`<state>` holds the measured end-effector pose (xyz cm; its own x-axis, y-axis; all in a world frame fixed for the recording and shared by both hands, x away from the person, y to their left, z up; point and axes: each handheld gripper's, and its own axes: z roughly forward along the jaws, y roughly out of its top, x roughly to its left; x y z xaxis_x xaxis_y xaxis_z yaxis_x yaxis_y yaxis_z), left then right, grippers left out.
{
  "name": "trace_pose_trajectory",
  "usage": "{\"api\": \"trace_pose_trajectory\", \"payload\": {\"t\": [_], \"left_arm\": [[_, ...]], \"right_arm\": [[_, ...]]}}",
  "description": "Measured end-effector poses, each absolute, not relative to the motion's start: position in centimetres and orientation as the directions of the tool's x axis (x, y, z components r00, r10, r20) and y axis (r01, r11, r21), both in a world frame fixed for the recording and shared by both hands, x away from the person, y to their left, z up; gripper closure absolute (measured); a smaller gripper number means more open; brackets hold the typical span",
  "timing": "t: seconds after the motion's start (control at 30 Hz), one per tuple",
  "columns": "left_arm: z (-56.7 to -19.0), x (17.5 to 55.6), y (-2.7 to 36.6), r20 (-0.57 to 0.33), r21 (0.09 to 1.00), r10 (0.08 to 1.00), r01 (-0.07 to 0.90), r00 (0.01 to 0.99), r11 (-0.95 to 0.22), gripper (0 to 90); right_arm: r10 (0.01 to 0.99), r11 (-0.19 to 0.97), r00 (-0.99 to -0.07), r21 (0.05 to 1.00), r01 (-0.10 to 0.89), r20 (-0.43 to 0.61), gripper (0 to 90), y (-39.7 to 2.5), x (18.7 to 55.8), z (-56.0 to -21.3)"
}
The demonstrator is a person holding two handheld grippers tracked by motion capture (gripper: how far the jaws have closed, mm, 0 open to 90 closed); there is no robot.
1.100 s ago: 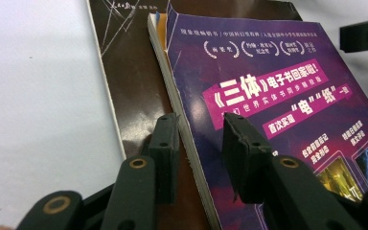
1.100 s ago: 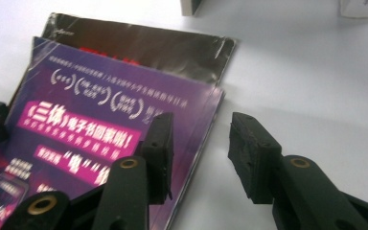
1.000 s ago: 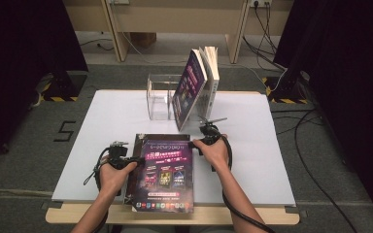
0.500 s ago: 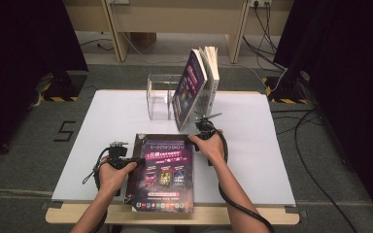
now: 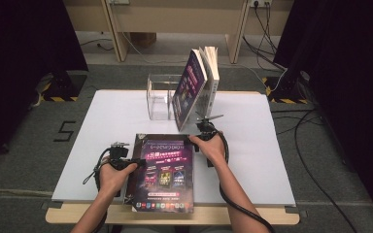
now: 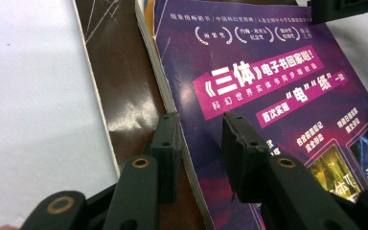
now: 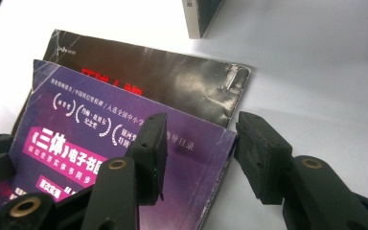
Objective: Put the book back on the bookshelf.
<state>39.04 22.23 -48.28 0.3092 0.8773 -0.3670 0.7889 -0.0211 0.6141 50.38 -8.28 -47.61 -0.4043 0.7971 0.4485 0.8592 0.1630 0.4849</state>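
A purple-covered book [image 5: 167, 174] lies flat near the front edge of the white table [image 5: 102, 126], on top of a dark book [image 6: 124, 72] that sticks out at its left and far sides. My left gripper [image 5: 135, 162] is at the purple book's left edge. In the left gripper view that gripper [image 6: 199, 122] is open, with the edge between its jaws. My right gripper [image 5: 197, 138] is at the far right corner. In the right gripper view that gripper [image 7: 202, 122] is open, one jaw over the purple book's cover [image 7: 100, 143], the other over bare table. The dark book [image 7: 172, 81] shows beyond.
A clear acrylic holder [image 5: 159, 97] stands at the back middle of the table. Upright books [image 5: 194, 87] lean against its right side, a short way beyond my right gripper. The purple book's near edge reaches the table's wooden front edge [image 5: 252, 216].
My right gripper has slid a little to the left, onto the purple book's far right corner. The left gripper and both books have stayed put.
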Motion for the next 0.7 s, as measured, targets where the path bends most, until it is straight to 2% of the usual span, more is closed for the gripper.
{"api": "trace_pose_trajectory", "payload": {"t": [0.2,0.43,0.7], "left_arm": [[-48.3,39.0,22.3,-0.372,0.615,0.877,0.788,0.305,-0.013,68.4],[-48.2,39.0,22.1,-0.353,0.614,0.883,0.789,0.308,-0.030,68.5],[-48.2,38.9,21.8,-0.336,0.620,0.892,0.784,0.302,-0.032,68.7]], "right_arm": [[0.789,0.126,-0.379,0.477,0.870,0.483,56.6,-8.7,50.3,-47.8],[0.811,0.163,-0.391,0.474,0.866,0.435,61.5,-8.3,50.3,-47.5],[0.796,0.061,-0.300,0.423,0.904,0.526,66.9,-9.2,50.2,-47.9]]}}
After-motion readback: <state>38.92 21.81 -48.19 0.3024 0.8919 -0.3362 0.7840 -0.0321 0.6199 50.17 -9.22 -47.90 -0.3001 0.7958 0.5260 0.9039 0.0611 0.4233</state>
